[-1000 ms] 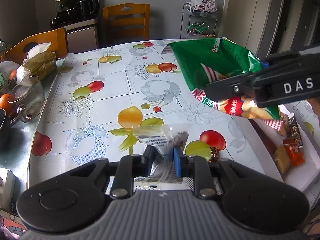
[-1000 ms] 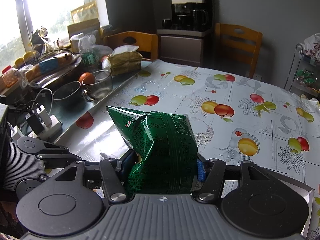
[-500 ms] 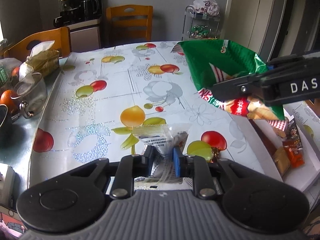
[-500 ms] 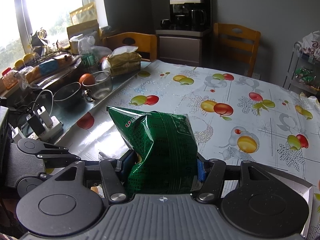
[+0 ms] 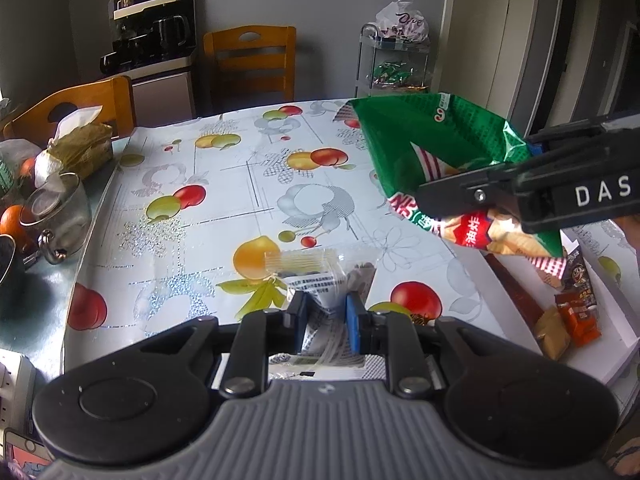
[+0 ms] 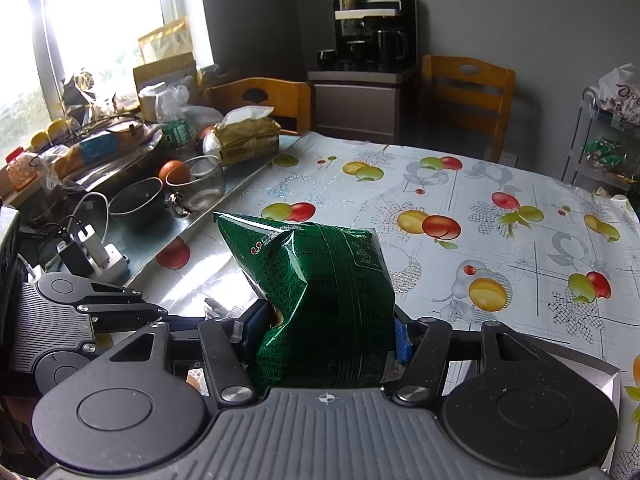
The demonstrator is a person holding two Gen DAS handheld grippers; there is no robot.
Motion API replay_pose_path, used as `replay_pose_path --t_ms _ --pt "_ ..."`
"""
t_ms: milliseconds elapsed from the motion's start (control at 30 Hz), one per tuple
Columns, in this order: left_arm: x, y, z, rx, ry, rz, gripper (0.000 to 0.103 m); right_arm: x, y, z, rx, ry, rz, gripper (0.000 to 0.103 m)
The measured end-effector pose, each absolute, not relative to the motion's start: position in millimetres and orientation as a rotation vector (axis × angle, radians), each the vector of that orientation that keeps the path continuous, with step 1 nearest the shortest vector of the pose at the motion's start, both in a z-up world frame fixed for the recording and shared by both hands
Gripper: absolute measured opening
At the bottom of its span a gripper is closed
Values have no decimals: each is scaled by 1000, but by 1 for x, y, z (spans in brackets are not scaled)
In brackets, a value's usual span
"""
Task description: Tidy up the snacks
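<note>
A table (image 5: 224, 184) is covered by a pale cloth printed with fruit, and along its bare metallic left edge a glass mug (image 6: 200, 184), a dark bowl (image 6: 136, 202), an orange (image 6: 173, 170) and a tissue pack (image 6: 248, 140) are set.

Glass mug (image 6: 200, 184); orange (image 6: 173, 171); wooden chairs (image 5: 250, 62)

Grey wall (image 6: 520, 8), bright window (image 6: 100, 20), wooden chairs (image 5: 250, 62)

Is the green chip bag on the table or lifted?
Lifted. The green chip bag is pinched in the right gripper, hanging above the tablecloth beside the white box.
</note>
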State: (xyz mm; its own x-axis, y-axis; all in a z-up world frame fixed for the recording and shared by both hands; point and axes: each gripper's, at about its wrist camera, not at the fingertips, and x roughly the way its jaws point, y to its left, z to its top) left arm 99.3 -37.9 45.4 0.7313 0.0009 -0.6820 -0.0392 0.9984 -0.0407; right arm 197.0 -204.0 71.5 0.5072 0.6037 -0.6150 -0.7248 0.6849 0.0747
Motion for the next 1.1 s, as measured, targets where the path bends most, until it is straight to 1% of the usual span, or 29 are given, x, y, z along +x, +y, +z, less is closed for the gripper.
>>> replay_pose_path --t_ms 433,1100 --pt "102 -50 53 -37 729 -10 17 192 -218 76 -188 645 783 60" --pt "121 -101 61 14 710 -147 17 189 -276 80 -133 636 655 60"
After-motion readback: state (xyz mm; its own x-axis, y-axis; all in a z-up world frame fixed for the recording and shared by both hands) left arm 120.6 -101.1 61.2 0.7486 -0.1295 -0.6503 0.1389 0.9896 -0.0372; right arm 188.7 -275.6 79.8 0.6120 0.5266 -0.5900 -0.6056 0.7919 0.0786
